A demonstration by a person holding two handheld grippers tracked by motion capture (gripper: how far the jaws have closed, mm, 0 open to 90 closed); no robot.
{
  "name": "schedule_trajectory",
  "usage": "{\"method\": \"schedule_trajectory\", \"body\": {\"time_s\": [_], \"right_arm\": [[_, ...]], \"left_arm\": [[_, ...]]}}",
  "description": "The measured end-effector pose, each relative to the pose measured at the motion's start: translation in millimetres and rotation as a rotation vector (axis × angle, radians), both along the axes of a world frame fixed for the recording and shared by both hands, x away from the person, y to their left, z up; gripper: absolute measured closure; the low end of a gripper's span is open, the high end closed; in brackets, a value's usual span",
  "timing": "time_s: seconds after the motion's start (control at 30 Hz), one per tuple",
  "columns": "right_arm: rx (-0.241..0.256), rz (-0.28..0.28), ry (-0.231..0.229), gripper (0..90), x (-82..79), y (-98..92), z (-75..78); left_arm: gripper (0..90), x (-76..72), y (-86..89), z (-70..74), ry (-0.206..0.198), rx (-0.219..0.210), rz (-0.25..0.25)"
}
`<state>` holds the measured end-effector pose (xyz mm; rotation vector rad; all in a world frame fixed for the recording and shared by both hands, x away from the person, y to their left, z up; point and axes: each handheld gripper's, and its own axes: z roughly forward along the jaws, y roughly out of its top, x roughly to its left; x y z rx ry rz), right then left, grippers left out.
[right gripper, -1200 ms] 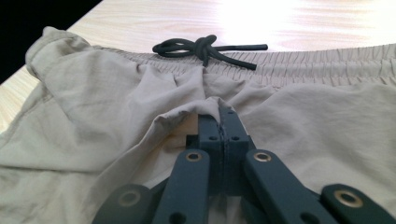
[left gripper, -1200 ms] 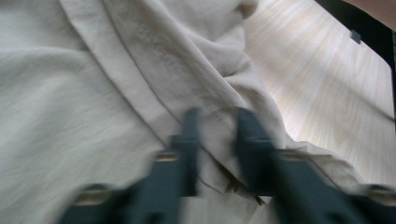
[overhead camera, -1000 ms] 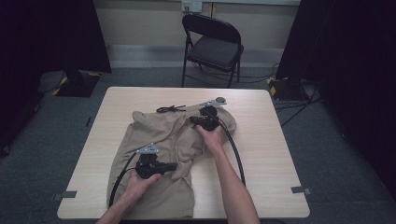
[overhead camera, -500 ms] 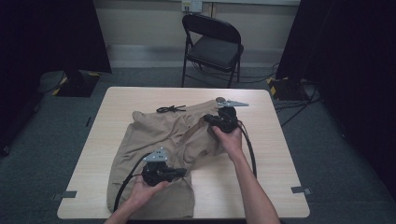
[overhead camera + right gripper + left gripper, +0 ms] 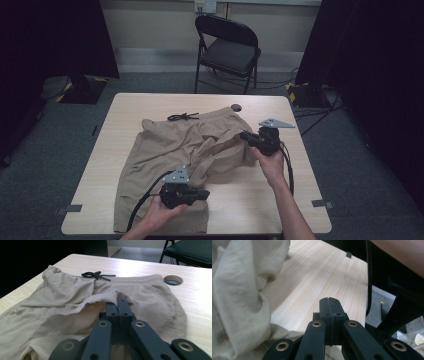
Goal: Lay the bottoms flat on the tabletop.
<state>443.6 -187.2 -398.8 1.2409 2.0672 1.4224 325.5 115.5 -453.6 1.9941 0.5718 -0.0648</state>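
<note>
— Nearest the table edge? Left hand-held gripper [image 5: 204, 194], jaws clenched together on nothing, resting just beside the lower leg of the khaki shorts [image 5: 165, 150].

— Farther out? Right hand-held gripper [image 5: 243, 135] pinching a hem of the shorts, lifted and drawn toward the tabletop [image 5: 300, 200] middle.

— Progress? Probably early in a fold: one leg bunched over, the rest spread flat, black drawstring [image 5: 182, 116] knotted at the far waistband. Smoothing and remaining folds left.
</note>
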Motion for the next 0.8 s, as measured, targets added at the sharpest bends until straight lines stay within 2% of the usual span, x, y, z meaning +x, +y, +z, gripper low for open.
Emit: {"method": "schedule_trajectory", "body": {"time_s": [0.17,0.37,0.47,0.53,0.63,0.7,0.77,0.8], "right_arm": [[-0.011,-0.02,0.005,89.8,-1.0,-9.7,1.0],[-0.01,-0.024,0.019,89.8,6.4,-7.5,-4.8],[-0.005,-0.028,0.019,89.8,8.0,-8.3,-5.8],[-0.006,-0.03,0.019,89.8,8.6,-8.7,-5.4],[-0.001,-0.032,0.013,89.8,9.2,-9.7,-4.7],[-0.004,-0.031,0.016,89.8,8.9,-9.4,-5.0],[-0.005,-0.029,0.013,89.8,9.0,-9.8,-5.1],[-0.002,-0.032,0.014,89.8,8.8,-9.9,-4.7]], "left_arm": [[88.0,2.3,6.0,-4.9,0.021,-0.002,0.038],[70.6,15.6,24.9,-2.4,0.024,-0.021,0.111],[64.4,25.6,36.8,-5.4,0.054,-0.039,0.18],[60.5,32.3,42.8,-8.0,0.063,-0.03,0.211],[49.4,40.8,46.5,-11.8,0.073,-0.027,0.265],[44.2,46.6,45.3,-15.0,0.085,-0.022,0.273],[39.6,53.5,42.2,-19.5,0.112,-0.011,0.292],[39.4,57.2,41.5,-21.4,0.13,-0.018,0.291]]}}
